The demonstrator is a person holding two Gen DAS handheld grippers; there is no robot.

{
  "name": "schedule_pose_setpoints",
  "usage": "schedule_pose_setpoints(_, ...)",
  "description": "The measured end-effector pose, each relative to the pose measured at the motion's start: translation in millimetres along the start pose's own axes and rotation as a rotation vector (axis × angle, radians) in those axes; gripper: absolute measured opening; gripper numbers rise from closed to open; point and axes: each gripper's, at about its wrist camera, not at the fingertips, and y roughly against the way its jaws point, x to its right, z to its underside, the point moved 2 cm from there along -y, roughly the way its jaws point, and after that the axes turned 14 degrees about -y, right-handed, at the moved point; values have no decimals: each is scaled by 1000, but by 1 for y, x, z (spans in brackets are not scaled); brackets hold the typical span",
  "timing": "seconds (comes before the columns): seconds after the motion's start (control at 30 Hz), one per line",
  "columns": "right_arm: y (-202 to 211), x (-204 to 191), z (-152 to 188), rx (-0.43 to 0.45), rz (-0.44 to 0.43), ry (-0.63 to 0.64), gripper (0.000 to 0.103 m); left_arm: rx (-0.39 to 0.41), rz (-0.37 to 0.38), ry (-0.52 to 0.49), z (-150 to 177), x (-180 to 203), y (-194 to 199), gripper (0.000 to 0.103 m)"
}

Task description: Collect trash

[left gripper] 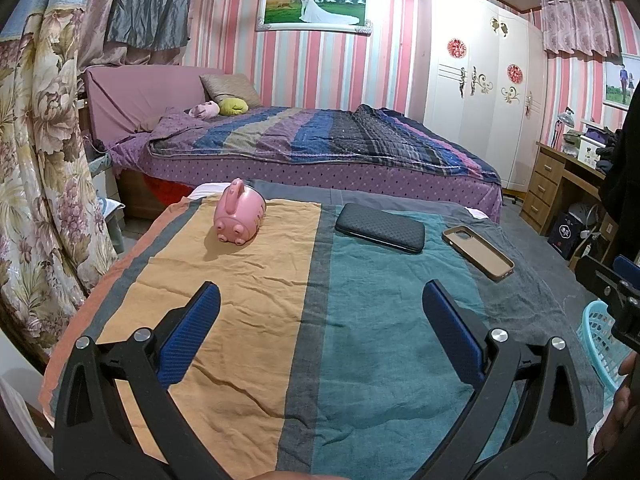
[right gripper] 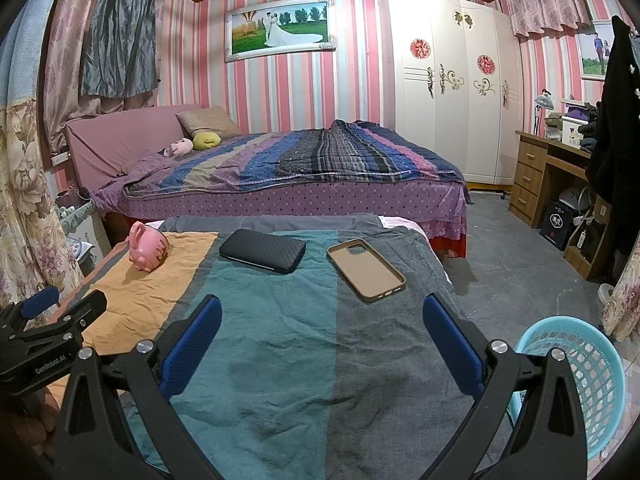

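A striped cloth covers a table [left gripper: 248,320] [right gripper: 280,360]. On it lie a pink pig-shaped mug on its side [left gripper: 239,216] [right gripper: 147,250], a black case [left gripper: 380,228] [right gripper: 262,255] and a tan phone case [left gripper: 478,253] [right gripper: 366,276]. A light blue plastic basket [right gripper: 576,384] [left gripper: 600,340] stands on the floor right of the table. My left gripper [left gripper: 320,300] is open and empty above the cloth's near half. My right gripper [right gripper: 322,312] is open and empty, near the tan phone case. No loose trash shows on the cloth.
A bed with a striped quilt [left gripper: 320,136] [right gripper: 312,160] stands behind the table. A white wardrobe [right gripper: 448,80] and a wooden desk [right gripper: 552,176] stand at the right. Floral curtains [left gripper: 36,152] hang at the left. Grey floor tiles [right gripper: 512,264] lie right of the table.
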Motion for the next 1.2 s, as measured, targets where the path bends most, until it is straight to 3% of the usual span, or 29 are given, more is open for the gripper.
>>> schedule_pose_setpoints(1.2, -4, 3, -1, 1, 19, -7, 98, -5, -31, -21, 0, 7, 1, 98)
